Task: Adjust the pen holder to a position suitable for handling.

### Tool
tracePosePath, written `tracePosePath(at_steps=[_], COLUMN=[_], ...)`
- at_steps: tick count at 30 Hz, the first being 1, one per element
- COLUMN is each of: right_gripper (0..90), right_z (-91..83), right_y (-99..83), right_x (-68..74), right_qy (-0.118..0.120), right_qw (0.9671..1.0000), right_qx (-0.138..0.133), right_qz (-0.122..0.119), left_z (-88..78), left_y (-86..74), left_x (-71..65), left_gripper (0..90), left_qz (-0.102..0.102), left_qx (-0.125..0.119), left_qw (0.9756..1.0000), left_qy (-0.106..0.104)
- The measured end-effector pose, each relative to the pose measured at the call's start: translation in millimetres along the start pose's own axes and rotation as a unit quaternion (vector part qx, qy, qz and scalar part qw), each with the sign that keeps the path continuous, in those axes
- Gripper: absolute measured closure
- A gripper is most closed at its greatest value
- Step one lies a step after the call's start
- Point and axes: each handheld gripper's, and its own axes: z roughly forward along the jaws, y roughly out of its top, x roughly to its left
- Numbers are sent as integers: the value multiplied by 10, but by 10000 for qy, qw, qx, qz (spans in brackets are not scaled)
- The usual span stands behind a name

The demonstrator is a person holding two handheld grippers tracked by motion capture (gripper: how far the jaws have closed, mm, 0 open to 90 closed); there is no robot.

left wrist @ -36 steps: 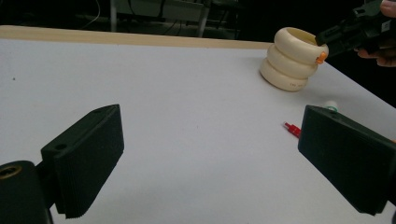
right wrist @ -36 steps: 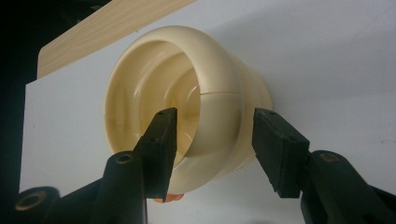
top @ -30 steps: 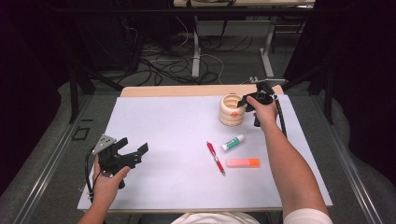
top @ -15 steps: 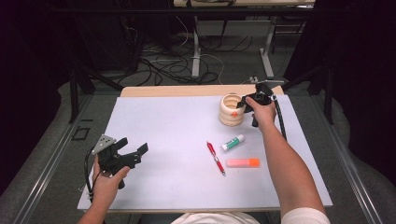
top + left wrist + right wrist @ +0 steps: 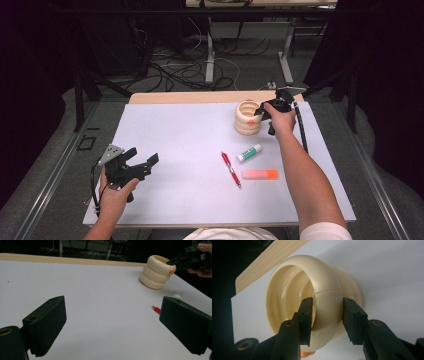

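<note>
**Right hand-held gripper closing on the rim of the cream holder**

The worktop (image 5: 165, 140) is showing as a pale, matte white sheet over a light wood board, whose wooden edge is peeking out along the far side. Beyond it the room is lying dark: black drapes are hanging at both sides, grey floor is running around the worktop, and loose cables (image 5: 180, 67) are trailing across the floor among metal legs of a further desk.

The cream ribbed holder (image 5: 248, 118) is standing upright near the far right part of the worktop. The right hand-held gripper (image 5: 263, 111) is reaching over its rim from the right; in the right gripper view one jaw is sitting inside the mouth and the other outside, with the wall of the holder (image 5: 327, 305) between them. The jaws have just been closing, and the pads are appearing to press on that wall. A small orange piece (image 5: 172, 271) is showing at the rim beside the jaws.

The left hand-held gripper (image 5: 142, 162) is hovering over the near left part of the worktop, well apart from the holder, its jaws standing wide apart with nothing between them.

Near the middle right, a red pen (image 5: 230, 169), a glue stick (image 5: 249, 152) and an orange highlighter (image 5: 260, 174) are lying flat, close together.
</note>
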Motion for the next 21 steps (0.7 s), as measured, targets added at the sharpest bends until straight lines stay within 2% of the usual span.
tracePosePath(at_steps=[3,9,11,14,16,17,19,20,21], right_gripper=[635,648,648,649,649,649,649,650,649], right_z=[8,-20,-10,-25,-26,-50,-37,-55,-48], right_y=[-6,-9,-17,-14,-20,-19,-34,-36,-48], right_x=[-2,12,17,5,14,1,10,19,28], right_qy=[32,36,-1,5,-19,2,-13,50,-2], right_qw=[9999,10000,9998,9999,9996,9998,9996,9995,9993], right_qx=[-94,-19,-139,-45,-129,15,-124,-80,-119], right_qz=[51,89,124,129,264,202,262,300,350], left_z=[1,1,0,1,1,1,2,2,2], left_y=[0,0,0,-1,-1,0,-1,0,-1], left_x=[1,0,-1,-1,1,0,0,1,-1], left_gripper=[75,75,75,75,75,75,75,75,75], left_qz=[0,-1,3,-11,-8,-8,-9,-5,-11], left_qx=[0,-1,-1,5,-5,-4,-5,1,12], left_qw=[10000,10000,10000,10000,10000,10000,10000,10000,10000], left_qy=[1,3,5,3,4,6,4,4,4])
